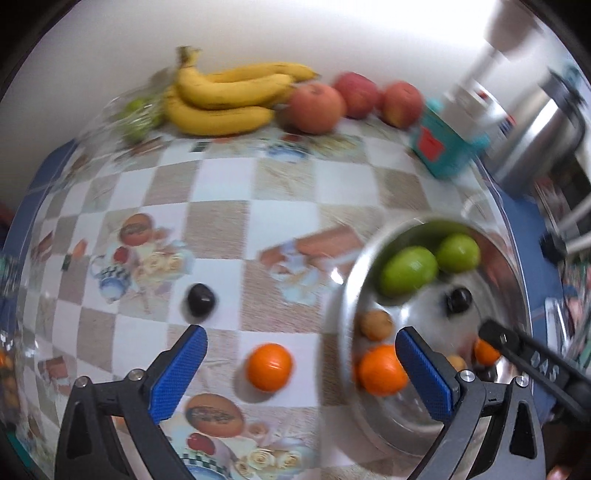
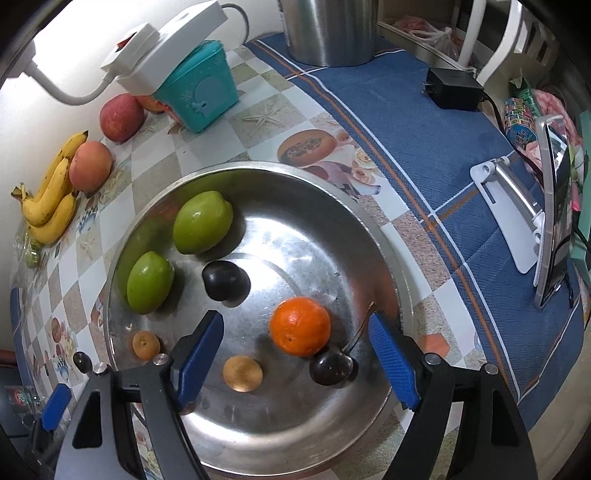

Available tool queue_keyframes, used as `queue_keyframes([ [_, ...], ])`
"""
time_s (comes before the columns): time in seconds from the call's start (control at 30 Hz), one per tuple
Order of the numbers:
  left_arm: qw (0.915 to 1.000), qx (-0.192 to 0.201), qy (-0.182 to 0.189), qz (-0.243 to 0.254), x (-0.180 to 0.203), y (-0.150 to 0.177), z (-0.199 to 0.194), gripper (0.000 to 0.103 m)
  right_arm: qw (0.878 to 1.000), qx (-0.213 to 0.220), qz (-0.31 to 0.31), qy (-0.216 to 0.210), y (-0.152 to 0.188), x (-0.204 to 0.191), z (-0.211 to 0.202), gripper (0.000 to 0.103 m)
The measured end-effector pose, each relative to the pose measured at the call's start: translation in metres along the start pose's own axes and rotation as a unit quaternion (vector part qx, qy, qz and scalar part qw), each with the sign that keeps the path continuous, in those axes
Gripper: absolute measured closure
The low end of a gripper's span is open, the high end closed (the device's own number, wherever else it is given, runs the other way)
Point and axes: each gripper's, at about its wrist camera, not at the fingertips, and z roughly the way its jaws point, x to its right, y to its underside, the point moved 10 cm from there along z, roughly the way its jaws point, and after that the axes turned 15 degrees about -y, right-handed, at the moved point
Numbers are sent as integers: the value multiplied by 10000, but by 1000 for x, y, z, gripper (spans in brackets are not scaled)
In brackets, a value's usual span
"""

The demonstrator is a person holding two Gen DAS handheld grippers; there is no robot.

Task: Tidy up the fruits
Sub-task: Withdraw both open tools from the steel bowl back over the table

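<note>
My left gripper (image 1: 300, 334) stands open above the checked tablecloth. An orange (image 1: 269, 367) lies on the cloth between its blue pads, untouched, and a dark plum (image 1: 200, 300) sits just past the left fingertip. My right gripper (image 2: 295, 321) hangs open over the steel bowl (image 2: 369, 214). Between its fingers in the bowl lie an orange (image 2: 299, 325), a dark stemmed fruit (image 2: 330, 363) and a small brown fruit (image 2: 242, 373); the pads touch none. Two green fruits (image 2: 202, 221) (image 2: 149, 282), another dark plum (image 2: 225, 284) and a second small brown fruit (image 2: 146, 344) also lie there.
Bananas (image 1: 221, 99) and three apples (image 1: 317, 107) line the wall at the back. A teal box (image 2: 199, 88) carries a white power strip (image 2: 166, 44). On the blue cloth are a steel pot (image 2: 328, 29), a black charger (image 2: 454, 88) and a phone on a stand (image 2: 554, 221).
</note>
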Motion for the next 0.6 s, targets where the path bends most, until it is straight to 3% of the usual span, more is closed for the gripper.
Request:
queue_keyframes([
  [0.23, 9975, -7, -82, -702, -47, -14, 2, 0, 9995, -88, -311, 68, 5, -20, -2, 21],
  [0.47, 9952, 7, -186, -964, -76, -18, 3, 0, 9978, -114, -652, 23, 8, -45, -6, 21],
  [0.6, 9939, 100, -434, -1013, -93, -19, 4, 0, 9963, -117, -854, 61, 11, -57, -7, 22],
])
